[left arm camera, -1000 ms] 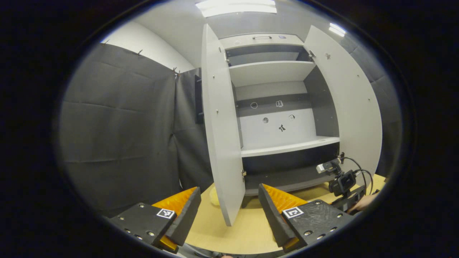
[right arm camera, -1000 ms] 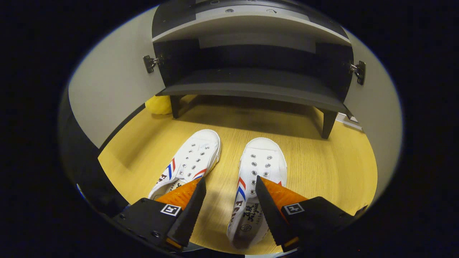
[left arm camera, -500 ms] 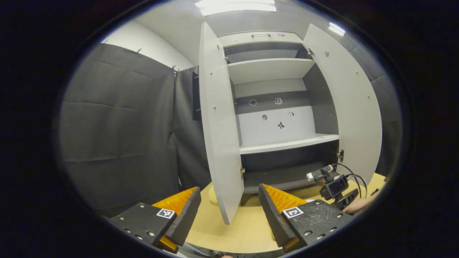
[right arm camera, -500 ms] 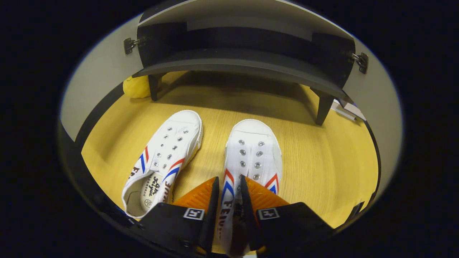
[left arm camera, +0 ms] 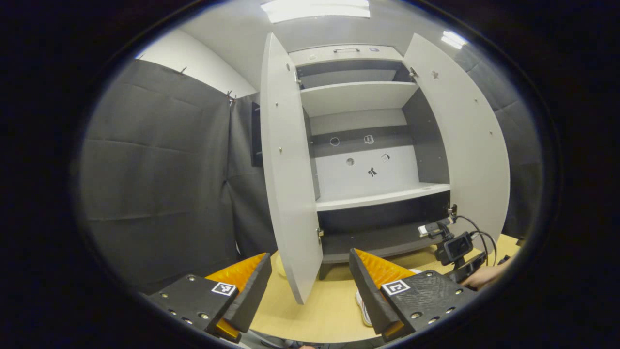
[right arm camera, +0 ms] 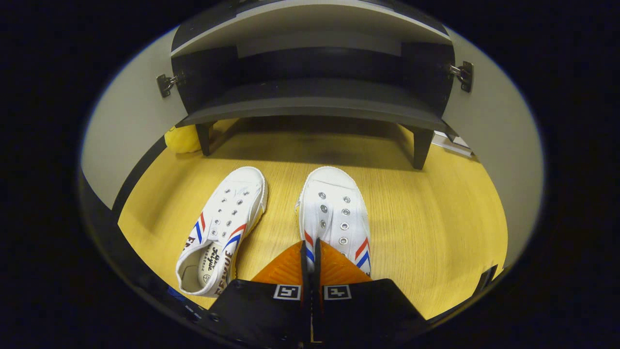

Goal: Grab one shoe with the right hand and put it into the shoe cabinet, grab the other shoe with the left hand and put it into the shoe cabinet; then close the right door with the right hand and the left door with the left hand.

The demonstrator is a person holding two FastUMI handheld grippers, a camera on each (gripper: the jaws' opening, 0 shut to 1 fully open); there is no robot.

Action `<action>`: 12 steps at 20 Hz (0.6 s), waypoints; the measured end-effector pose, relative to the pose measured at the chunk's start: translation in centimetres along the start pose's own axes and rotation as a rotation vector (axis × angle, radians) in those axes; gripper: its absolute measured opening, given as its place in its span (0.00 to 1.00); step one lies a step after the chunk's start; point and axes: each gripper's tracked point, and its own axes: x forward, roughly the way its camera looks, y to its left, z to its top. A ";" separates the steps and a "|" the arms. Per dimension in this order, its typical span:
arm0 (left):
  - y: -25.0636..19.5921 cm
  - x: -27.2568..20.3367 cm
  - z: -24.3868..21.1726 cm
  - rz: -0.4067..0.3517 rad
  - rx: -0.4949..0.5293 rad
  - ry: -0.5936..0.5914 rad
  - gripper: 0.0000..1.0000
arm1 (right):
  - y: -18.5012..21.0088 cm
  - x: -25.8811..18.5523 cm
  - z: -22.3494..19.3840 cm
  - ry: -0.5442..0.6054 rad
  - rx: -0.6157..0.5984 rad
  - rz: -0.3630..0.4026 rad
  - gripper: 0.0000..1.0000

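Two white canvas shoes with red and blue stripes lie side by side on the wooden floor (right arm camera: 436, 218), toes toward the shoe cabinet (right arm camera: 310, 104). My right gripper (right arm camera: 310, 249) is shut on the inner side wall of the right-hand shoe (right arm camera: 334, 208). The other shoe (right arm camera: 227, 218) lies free to its left. In the left gripper view, my left gripper (left arm camera: 310, 257) hangs open and holds nothing, in front of the cabinet (left arm camera: 378, 198), whose left door (left arm camera: 286, 169) and right door (left arm camera: 465, 145) both stand open. The right gripper (left arm camera: 455, 247) and a hand (left arm camera: 484, 276) show low on the right there.
A yellow soft thing (right arm camera: 180, 138) lies by the cabinet's left leg, and a flat white thing (right arm camera: 450, 144) lies beside the right leg. The cabinet's dark bottom shelf (left arm camera: 378, 240) and light shelves above hold nothing. Black cloth walls (left arm camera: 160, 169) stand to the left.
My right gripper dropped onto the right-hand shoe and went from open to shut on its side wall. The left gripper stayed open and drifted slightly.
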 end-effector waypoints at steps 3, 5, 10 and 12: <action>-0.6 0.1 0.5 -0.019 -0.004 -0.011 0.92 | -0.6 -1.2 0.8 -0.015 0.037 0.004 0.03; -1.1 0.1 1.0 -0.032 -0.001 -0.026 0.92 | -1.0 -2.3 1.8 -0.037 0.052 0.005 0.03; -2.6 -0.2 1.2 -0.070 -0.012 -0.039 0.92 | -1.7 -6.8 5.5 -0.135 0.035 0.013 0.03; -3.2 -0.3 1.3 -0.087 -0.015 -0.043 0.92 | -1.9 -8.8 7.1 -0.178 0.034 0.014 0.00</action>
